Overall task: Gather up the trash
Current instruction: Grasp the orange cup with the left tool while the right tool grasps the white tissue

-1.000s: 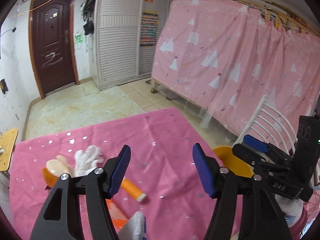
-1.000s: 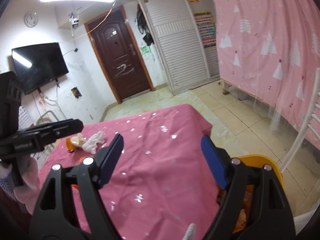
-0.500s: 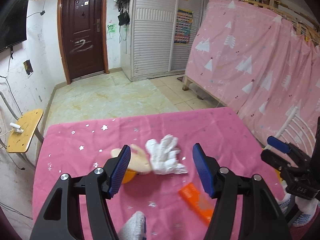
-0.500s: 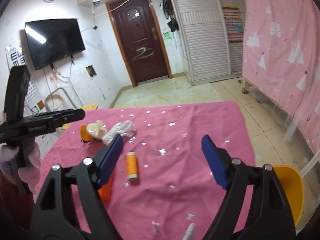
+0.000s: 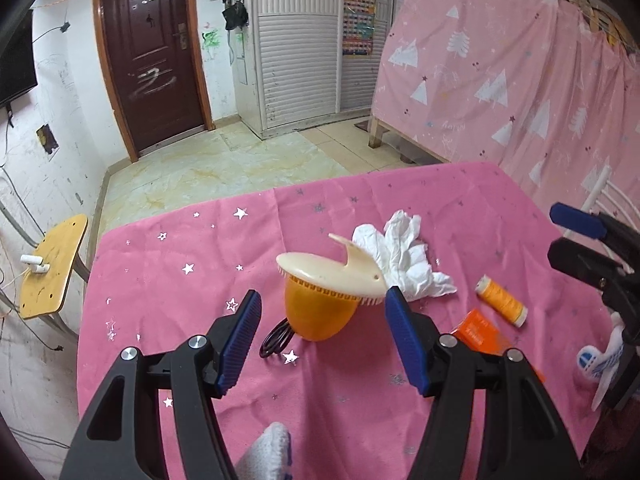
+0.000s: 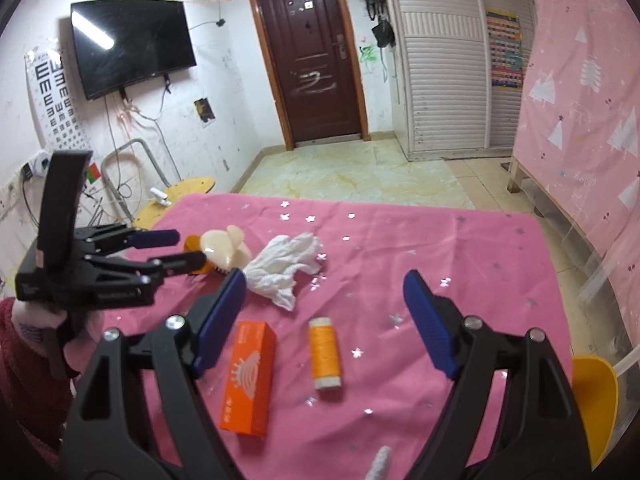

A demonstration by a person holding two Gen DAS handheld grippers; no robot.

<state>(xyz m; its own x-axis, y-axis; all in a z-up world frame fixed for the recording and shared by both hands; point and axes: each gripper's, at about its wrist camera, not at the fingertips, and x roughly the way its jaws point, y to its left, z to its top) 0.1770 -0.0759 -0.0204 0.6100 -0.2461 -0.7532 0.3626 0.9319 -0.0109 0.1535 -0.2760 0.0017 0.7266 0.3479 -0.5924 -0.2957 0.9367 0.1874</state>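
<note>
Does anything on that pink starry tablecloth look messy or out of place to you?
Yes. A crumpled white tissue lies loose mid-table, the one obvious bit of rubbish. Beside it, a cream plastic scalp brush sits tilted on top of an orange plastic cup, bristles down, like a makeshift lid. The orange thread spool lies on its side.

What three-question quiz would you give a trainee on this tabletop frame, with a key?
1. True or false: the crumpled white tissue lies on the pink tablecloth, held by neither gripper.
2. Which item lies nearest the orange box?
A. orange thread spool
B. cream brush
C. black hair tie
3. Fill in: the cream brush rests on top of an orange ____.

Key
1. True. The left gripper and the right gripper both stand open with nothing between the fingers.
2. A
3. cup
</note>
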